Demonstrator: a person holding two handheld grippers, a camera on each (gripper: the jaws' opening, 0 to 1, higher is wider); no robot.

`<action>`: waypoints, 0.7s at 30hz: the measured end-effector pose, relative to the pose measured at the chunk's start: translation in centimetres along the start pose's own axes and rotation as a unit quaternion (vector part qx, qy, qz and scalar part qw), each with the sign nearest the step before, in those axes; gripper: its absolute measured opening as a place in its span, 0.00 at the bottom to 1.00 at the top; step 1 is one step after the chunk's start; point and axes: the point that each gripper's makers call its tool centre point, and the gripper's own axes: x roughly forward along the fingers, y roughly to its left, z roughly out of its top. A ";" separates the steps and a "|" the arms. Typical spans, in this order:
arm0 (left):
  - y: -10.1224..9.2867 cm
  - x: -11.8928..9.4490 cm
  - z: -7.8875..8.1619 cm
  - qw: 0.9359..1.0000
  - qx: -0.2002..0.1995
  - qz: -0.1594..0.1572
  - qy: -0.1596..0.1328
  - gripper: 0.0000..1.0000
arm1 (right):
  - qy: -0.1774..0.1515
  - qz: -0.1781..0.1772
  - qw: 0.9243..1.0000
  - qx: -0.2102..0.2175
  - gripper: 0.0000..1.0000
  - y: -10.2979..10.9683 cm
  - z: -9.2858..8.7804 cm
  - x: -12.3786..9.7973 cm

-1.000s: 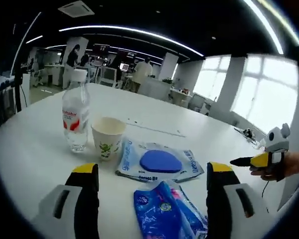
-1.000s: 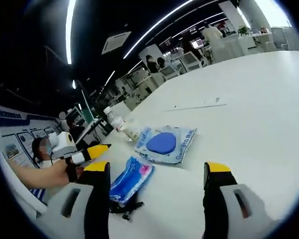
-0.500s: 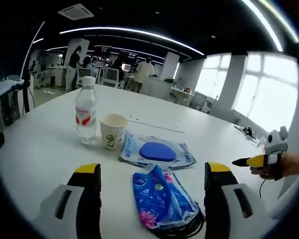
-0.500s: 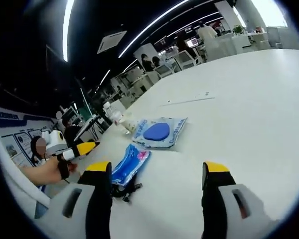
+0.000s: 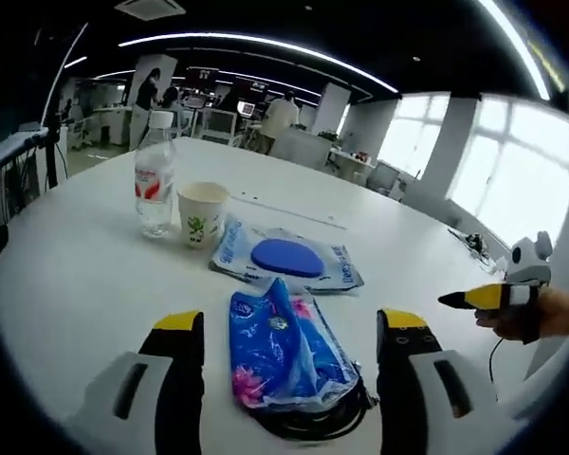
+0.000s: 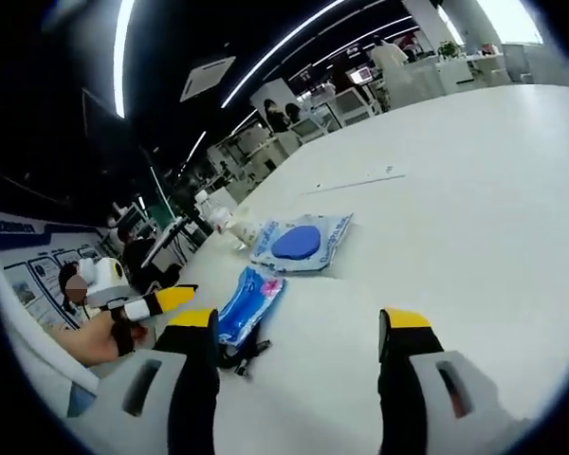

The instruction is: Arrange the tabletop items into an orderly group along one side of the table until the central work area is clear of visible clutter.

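Observation:
On the white table (image 5: pixel 66 275) stand a water bottle (image 5: pixel 155 175) and a paper cup (image 5: pixel 202 214) side by side. Beside them lies a clear pouch with a blue oval pad (image 5: pixel 286 259). A blue patterned packet (image 5: pixel 283 347) rests on a black cable coil (image 5: pixel 318 420), just ahead of my left gripper (image 5: pixel 289 379), which is open and holds nothing. My right gripper (image 6: pixel 302 365) is open over bare table (image 6: pixel 474 218); the blue packet (image 6: pixel 249 301), the pouch (image 6: pixel 301 241) and the bottle (image 6: pixel 214 213) lie to its left. The left gripper's yellow tip (image 6: pixel 161 300) shows there in a hand.
The right gripper's yellow tip (image 5: pixel 484 299), held by a hand, comes in from the right in the left gripper view. A small dark object (image 5: pixel 472 252) lies near the far table edge. Desks, chairs and people fill the office behind; windows stand at the right.
The left gripper view has pulled back and shifted: the blue packet and cable now lie wholly ahead of the jaws. The right gripper view has drifted slightly. The items stay put.

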 end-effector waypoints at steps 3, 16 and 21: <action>-0.1 -0.9 -1.5 1.000 -0.017 0.009 0.016 0.78 | 0.007 -0.001 1.000 -0.001 0.66 -0.1 -0.5 0.1; -0.9 -2.1 -5.7 0.990 -0.103 0.045 0.082 0.61 | 0.026 -0.008 0.999 0.018 0.61 -0.6 -2.0 0.3; -0.5 -0.7 -6.4 0.984 -0.135 0.059 0.105 0.65 | 0.029 -0.014 0.999 0.029 0.60 -1.1 -2.7 -0.2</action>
